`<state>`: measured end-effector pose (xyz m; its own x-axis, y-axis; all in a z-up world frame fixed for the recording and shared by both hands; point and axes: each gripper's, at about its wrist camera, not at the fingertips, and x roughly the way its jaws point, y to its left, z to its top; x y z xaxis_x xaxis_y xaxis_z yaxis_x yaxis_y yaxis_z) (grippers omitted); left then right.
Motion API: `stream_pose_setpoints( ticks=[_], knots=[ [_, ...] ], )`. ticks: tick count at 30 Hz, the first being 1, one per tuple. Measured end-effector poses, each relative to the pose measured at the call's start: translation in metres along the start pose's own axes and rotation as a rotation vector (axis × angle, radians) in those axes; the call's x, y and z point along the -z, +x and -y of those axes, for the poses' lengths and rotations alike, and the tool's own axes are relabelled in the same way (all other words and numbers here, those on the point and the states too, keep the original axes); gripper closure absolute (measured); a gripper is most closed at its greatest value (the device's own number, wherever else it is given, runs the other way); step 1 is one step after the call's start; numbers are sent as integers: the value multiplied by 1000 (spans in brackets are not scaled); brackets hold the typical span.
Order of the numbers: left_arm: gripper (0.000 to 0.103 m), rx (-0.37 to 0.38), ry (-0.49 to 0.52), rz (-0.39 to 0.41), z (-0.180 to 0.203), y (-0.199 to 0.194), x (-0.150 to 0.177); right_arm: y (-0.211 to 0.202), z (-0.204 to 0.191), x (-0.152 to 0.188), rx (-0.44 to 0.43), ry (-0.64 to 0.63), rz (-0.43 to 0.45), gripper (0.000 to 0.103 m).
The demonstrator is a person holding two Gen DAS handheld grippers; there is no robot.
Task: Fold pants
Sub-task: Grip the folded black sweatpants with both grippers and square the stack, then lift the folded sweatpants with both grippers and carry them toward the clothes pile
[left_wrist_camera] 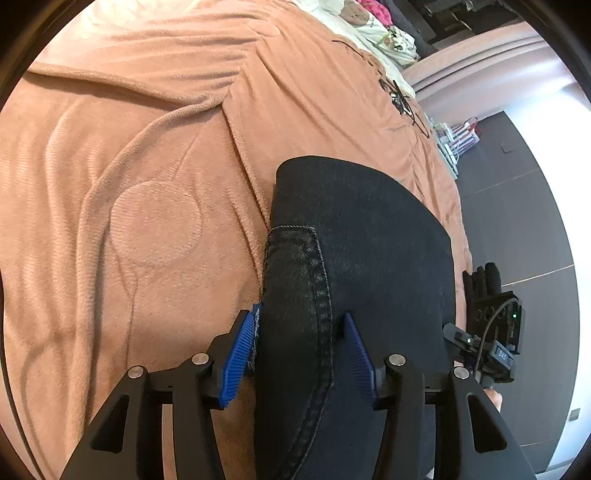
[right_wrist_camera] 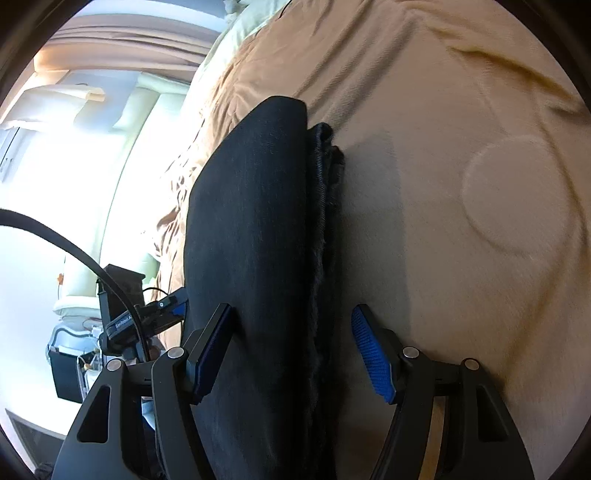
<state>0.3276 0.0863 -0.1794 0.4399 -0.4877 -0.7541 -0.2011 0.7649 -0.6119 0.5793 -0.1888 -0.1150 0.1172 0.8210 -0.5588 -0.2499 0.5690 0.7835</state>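
Note:
Dark denim pants lie folded into a thick stack on a peach blanket. My left gripper straddles the stitched folded edge of the stack. Its left pad touches the cloth at the tip and its right pad stands just off the seam, so the jaws look open. In the right wrist view the same pants run up between the jaws of my right gripper. That gripper is open: its left pad rests against the cloth and its right pad stands clear over the blanket.
The blanket covers a bed with light bedding at its far end. A dark floor runs along the bed's edge. A gloved hand shows beside the stack. Bright windows and curtains lie beyond the bed.

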Motion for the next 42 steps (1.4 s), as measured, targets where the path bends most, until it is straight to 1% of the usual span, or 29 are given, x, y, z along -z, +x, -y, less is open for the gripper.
stream_pose_setpoints(
  ticks=[4, 5, 6, 8, 9, 11, 12, 13, 14, 17, 18, 20, 22, 24, 26, 27, 29, 30, 34, 36, 37, 39, 41, 42],
  knots=[
    [51, 27, -15, -6, -6, 7, -3, 7, -1, -9, -18, -33, -28, 39],
    [51, 36, -19, -4, -7, 8, -3, 6, 3, -11, -25, -38, -29, 41],
    [51, 47, -25, -2, -9, 9, -4, 6, 4, -13, -35, -42, -28, 46],
    [51, 63, -33, -1, -11, 10, -5, -1, 10, -13, -51, -43, -25, 52],
    [51, 65, -32, 2, -10, 10, -5, 0, 10, -13, -55, -49, -21, 57],
    [57, 62, -14, 18, -5, 6, -6, -6, 5, -10, -54, -82, -4, 64],
    [58, 51, 8, 34, -1, 2, -6, -7, 1, -7, -54, -96, 6, 67],
    [61, 42, 30, 56, 3, -2, -5, -13, -2, -5, -58, -113, 19, 68],
    [62, 42, 42, 66, 4, -5, -4, -15, -3, -3, -59, -121, 24, 68],
    [62, 61, 42, 77, 5, -10, -3, -18, -7, 3, -23, -138, 30, 68],
    [62, 58, 39, 74, 4, -11, -3, -15, -8, 3, -7, -133, 26, 65],
    [62, 48, 30, 61, 2, -10, -3, -12, -3, 4, 18, -99, 7, 65],
    [62, 48, 20, 52, -1, -10, -3, -13, 4, 7, 9, -70, -15, 60],
    [60, 49, 11, 37, -4, -9, -2, -12, 6, 9, 14, -64, -36, 53],
    [56, 59, -4, 18, -7, -7, 0, -8, 8, 13, -3, -59, -68, 51],
    [56, 64, -14, 5, -9, -5, 1, -5, 6, 12, -2, -62, -72, 48],
    [56, 70, -24, -14, -10, 0, 3, -1, 8, 11, 4, -70, -79, 47],
    [56, 68, -21, -13, -10, 2, 4, 2, 10, 9, -3, -63, -83, 45],
    [56, 57, -14, -13, -6, 11, 5, 10, 11, -1, -27, -53, -87, 45],
    [57, 59, -17, -7, -5, 11, 4, 6, 9, -3, -16, -69, -84, 50],
    [60, 58, -18, -5, -4, 10, 4, 6, 7, -3, -11, -83, -79, 53],
    [65, 53, -8, 4, -1, 6, 5, 3, 2, 2, -5, -94, -72, 62],
    [71, 50, 5, 20, 5, -1, 7, -1, -6, 6, 13, -123, -51, 69],
    [72, 51, 15, 31, 8, -5, 7, -6, -11, 8, 23, -142, -38, 72]
  ],
)
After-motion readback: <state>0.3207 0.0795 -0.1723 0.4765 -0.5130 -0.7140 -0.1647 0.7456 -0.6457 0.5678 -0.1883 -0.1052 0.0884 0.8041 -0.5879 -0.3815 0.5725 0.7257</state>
